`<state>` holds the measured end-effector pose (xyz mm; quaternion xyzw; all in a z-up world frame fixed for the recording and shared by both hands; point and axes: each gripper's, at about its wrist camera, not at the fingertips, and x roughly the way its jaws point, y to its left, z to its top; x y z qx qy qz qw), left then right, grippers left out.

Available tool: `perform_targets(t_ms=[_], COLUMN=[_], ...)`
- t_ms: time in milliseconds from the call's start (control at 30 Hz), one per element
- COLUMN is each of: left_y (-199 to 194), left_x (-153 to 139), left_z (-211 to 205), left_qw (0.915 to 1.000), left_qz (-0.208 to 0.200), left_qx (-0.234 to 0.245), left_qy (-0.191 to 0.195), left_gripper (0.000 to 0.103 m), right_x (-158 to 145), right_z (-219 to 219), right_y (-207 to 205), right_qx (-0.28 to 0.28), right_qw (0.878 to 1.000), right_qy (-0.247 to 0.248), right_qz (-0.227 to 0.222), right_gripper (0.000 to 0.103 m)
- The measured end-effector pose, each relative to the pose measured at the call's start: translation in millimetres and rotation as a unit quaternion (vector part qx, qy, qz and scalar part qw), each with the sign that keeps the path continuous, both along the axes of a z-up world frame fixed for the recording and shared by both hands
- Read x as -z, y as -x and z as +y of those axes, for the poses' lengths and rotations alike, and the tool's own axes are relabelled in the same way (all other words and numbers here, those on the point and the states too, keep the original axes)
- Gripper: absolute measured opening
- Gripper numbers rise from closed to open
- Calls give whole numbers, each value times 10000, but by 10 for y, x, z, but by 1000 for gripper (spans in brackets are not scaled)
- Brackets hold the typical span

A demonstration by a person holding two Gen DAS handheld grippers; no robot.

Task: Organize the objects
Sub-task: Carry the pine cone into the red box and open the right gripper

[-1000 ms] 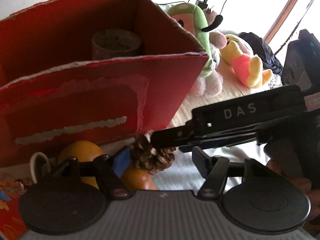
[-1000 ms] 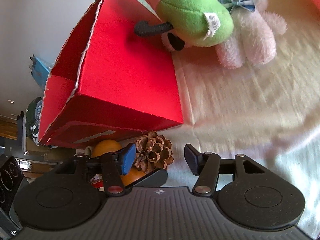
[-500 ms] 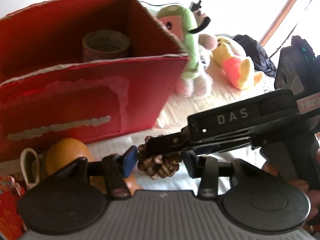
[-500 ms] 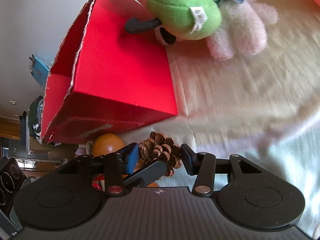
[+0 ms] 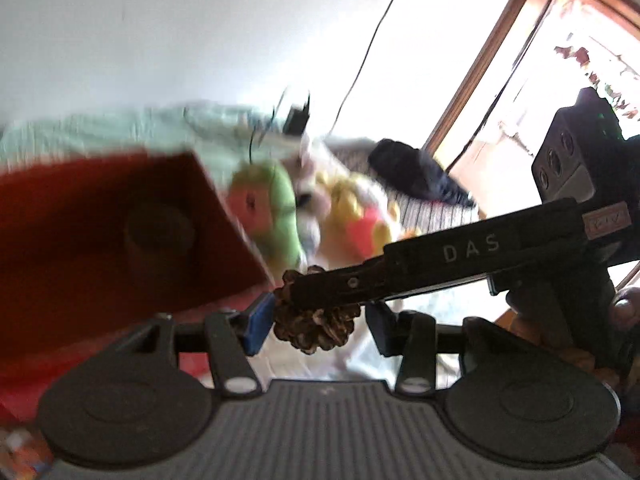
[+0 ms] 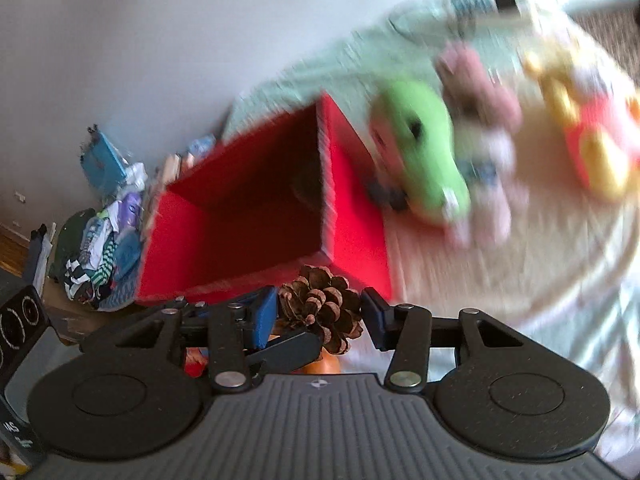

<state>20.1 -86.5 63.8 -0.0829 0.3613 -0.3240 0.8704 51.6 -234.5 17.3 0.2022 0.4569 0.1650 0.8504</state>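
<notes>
Pale bedding lies below as the right gripper clamps the pine cone, apparently for the red box just ahead, while the left gripper stands open beside it.

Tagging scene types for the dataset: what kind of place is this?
Probably a bedroom at home: stuffed toys lying on bedding, and a heap of clothes against the wall beside the red box.

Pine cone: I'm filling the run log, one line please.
pine cone | between both grippers' fingers, lifted | red box open beyond
</notes>
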Motion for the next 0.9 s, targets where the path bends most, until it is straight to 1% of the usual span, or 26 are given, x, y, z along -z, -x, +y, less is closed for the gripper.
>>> perform_targets(t_ms=[100,200,300,400,467,533,600,667,767,900], left_y=[-120,-290,-512,-692,-780,-856,-926,-949,-949,-902], left_x=[-151,-152,19,214,350,490,646,751,811,839], left_z=[172,329,487,634,692,734,777,823,881,948], left_qw=[9997,9991,9982,9960,9945,9933,9900,9873,9863,9865], left_qz=[-202,-213,49,421,603,788,1126,1334,1392,1402], left_qx=[-93,-281,-477,-584,-708,-745,-732,-728,-785,-814], left_qy=[142,233,368,525,475,409,426,454,405,249], left_gripper=[45,45,45,45,45,45,45,45,45,45], right_x=[-208,-269,-202,-14,112,197,296,360,484,733], right_z=[203,434,634,842,978,1128,1249,1332,1453,1625], right_y=[-171,-388,-675,-976,-1109,-1175,-1243,-1294,-1352,-1438], right_qx=[-186,-481,-819,-1132,-1346,-1572,-1755,-1929,-2176,-2528], right_qw=[9985,9944,9885,9818,9755,9658,9554,9440,9232,8885], right_qy=[394,834,1242,1523,1717,2015,2294,2560,3013,3602], right_qz=[-323,-442,-284,82,296,429,606,775,980,1300], right_gripper=[49,49,49,49,49,49,49,49,49,49])
